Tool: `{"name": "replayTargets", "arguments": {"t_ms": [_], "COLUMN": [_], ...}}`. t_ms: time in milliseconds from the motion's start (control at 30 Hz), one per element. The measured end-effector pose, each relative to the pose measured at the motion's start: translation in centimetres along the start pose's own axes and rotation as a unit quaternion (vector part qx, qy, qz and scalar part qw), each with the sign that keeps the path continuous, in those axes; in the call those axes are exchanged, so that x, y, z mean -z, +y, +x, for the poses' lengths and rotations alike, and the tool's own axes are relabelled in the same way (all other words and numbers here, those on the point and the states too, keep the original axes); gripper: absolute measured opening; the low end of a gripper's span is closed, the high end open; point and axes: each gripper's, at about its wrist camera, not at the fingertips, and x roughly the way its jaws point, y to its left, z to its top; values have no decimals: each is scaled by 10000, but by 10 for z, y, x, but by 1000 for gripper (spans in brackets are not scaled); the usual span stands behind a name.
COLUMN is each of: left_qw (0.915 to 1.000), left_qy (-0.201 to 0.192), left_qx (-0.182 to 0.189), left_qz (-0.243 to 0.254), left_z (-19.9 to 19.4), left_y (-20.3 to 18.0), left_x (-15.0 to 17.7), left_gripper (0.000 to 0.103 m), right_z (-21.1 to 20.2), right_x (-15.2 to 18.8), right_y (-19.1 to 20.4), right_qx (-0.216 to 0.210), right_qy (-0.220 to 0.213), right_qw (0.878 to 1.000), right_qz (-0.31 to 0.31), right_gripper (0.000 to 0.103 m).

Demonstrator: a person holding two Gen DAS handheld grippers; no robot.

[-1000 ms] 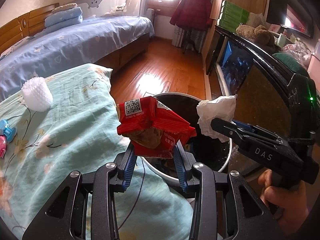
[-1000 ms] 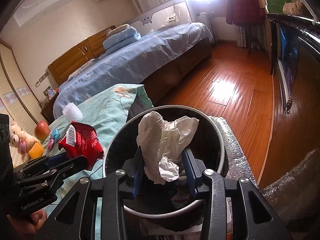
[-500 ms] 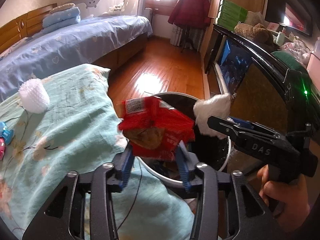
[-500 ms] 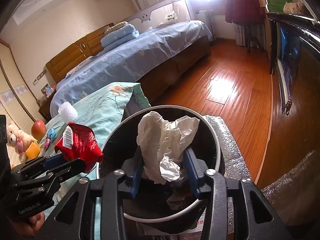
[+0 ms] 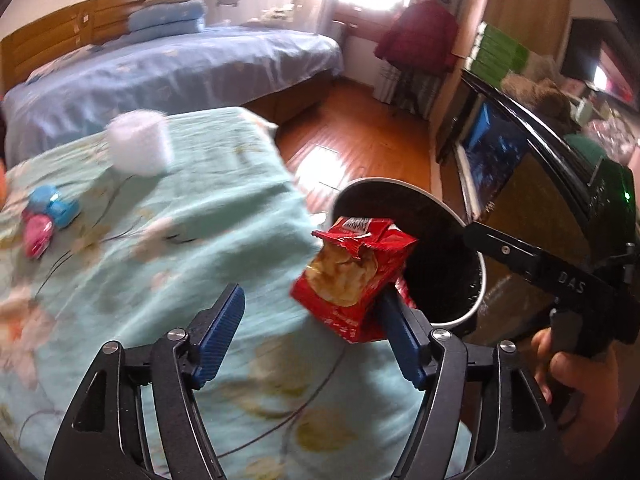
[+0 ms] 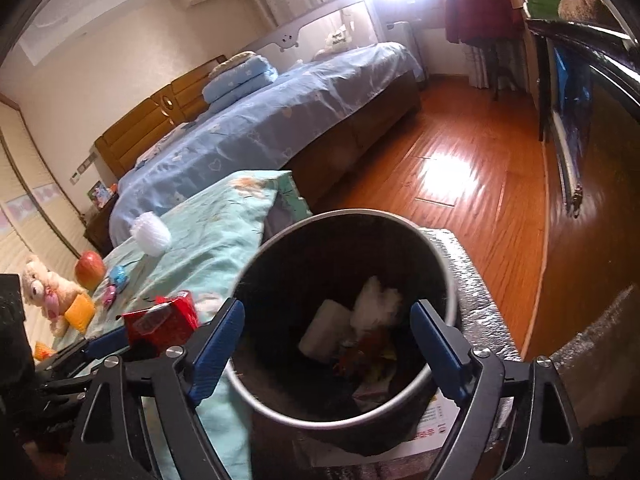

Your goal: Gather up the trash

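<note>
Both grippers gape wide: right gripper [image 6: 326, 338] empty over the round black bin [image 6: 434, 258]; torn red snack packet [image 5: 352, 276] seemingly just touching the left gripper [image 5: 316, 328]'s right finger.

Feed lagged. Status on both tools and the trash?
Both tools open. Tissue inside bin. Red snack bag loose against left tool's right finger, beside rim.

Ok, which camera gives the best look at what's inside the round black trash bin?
The right wrist view: it looks down into the round black trash bin, showing white crumpled tissue and other scraps at the bottom. The left wrist view shows only the bin's rim and dark inner wall, partly behind the red snack bag.
</note>
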Motion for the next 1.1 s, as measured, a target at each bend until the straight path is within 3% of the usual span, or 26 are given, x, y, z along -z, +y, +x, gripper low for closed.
{"name": "replayTargets", "arguments": {"t_ms": [567, 767, 1100], "left_qw": [9968, 9984, 9998], "left_qy": [-180, -102, 63], "left_qx": [-309, -218, -27], "left_qz": [-721, -514, -185], "left_z": [-44, -37, -21], "left_y": [78, 66, 32], "left_x": [31, 31, 30], "left_gripper": [70, 70, 70], "right_z": [8, -2, -16], "right_x": [17, 16, 10], "right_y": [91, 93, 62], "right_qx": [-565, -492, -321], "right_qy": [90, -101, -235], "right_qw": [9966, 9971, 9989], "right_qz": [-590, -576, -239], "right_gripper": [93, 93, 93]}}
